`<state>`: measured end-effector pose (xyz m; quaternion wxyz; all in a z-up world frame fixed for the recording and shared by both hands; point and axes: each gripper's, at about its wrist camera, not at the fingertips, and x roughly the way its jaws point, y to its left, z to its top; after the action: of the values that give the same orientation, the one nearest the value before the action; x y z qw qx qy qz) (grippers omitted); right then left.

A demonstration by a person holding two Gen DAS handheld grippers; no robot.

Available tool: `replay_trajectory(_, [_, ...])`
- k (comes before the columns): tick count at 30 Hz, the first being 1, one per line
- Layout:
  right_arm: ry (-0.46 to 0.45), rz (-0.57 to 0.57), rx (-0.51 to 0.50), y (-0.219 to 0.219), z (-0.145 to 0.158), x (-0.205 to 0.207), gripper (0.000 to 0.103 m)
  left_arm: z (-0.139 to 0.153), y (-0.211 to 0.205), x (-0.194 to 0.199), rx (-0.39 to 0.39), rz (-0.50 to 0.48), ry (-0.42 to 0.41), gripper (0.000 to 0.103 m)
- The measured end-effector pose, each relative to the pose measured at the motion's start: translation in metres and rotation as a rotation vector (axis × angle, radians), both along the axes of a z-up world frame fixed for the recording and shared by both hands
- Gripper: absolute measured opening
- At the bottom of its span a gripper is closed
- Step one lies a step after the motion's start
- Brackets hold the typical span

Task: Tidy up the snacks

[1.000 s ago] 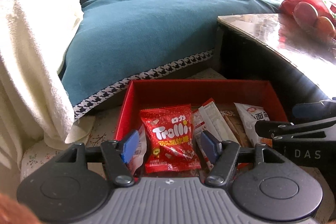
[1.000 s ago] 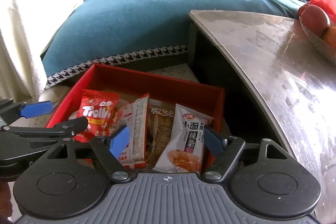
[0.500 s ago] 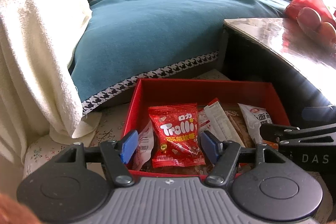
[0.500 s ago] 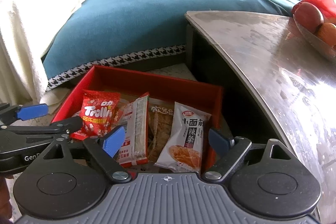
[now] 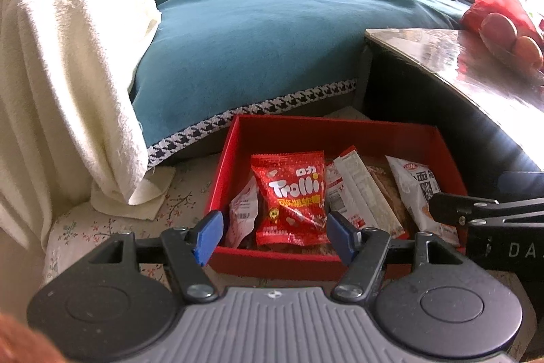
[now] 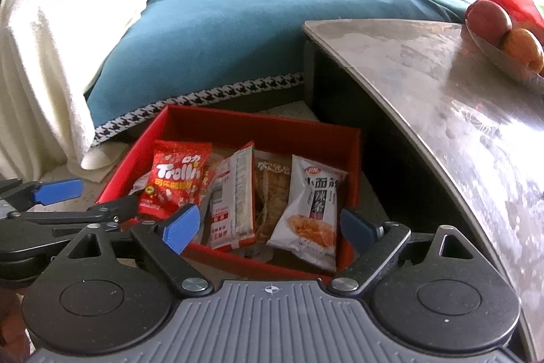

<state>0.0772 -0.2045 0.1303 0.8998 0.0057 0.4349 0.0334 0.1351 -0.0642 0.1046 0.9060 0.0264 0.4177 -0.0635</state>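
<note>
Left wrist view first: the red cardboard box (image 5: 438,138) sits on the floor between the sofa's teal cover (image 5: 258,50) and the dark side of the low table with its glossy top (image 5: 452,56), and the snacks are already in it. Front and centre lies the red Trolli gummy packet (image 5: 292,196), with a small pale sachet (image 5: 243,213) tucked at its left, a long white-and-red wrapper (image 5: 360,189) leaning beside it, and a brownish clear-wrapped snack (image 6: 270,196) next along. The left gripper (image 5: 275,232) hangs above the near rim of the box, its blue pads part-way apart and holding nothing.

Over to the right wrist view, and the white spicy-strip packet (image 6: 311,210) rests against the right-hand wall of the box. The right gripper (image 6: 268,225) is empty too; its jaws have just been opening and now stand wide, nothing between the pads.

Judging by this, the gathering looks largely done: every packet in sight is inside the box, none shows on the floral floor covering (image 5: 102,223) or on the tabletop. What may remain is tidying, since the packets overlap and lean at odd angles, the gummy bag riding on top of others. Whether more snacks wait out of frame cannot be told. A bowl of red fruit (image 6: 503,36) stands untouched on the table.
</note>
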Motion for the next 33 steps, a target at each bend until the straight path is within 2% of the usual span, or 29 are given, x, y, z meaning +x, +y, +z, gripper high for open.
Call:
replay_trajectory(6, [0.001,0.007,-0.005,0.007,-0.001,-0.019,0.097,0.002,0.005,-0.017,-0.009,0.006,-0.003,0.061])
replay_trajectory(25, [-0.026,-0.03,0.032,0.018,0.004,-0.091,0.097,0.014,0.028,-0.086,-0.04,0.02,-0.027,0.062])
replay_trajectory(33, [-0.059,-0.028,0.056,0.021,0.01,-0.114,0.098,0.024,0.035,-0.117,-0.064,0.017,-0.07,0.07])
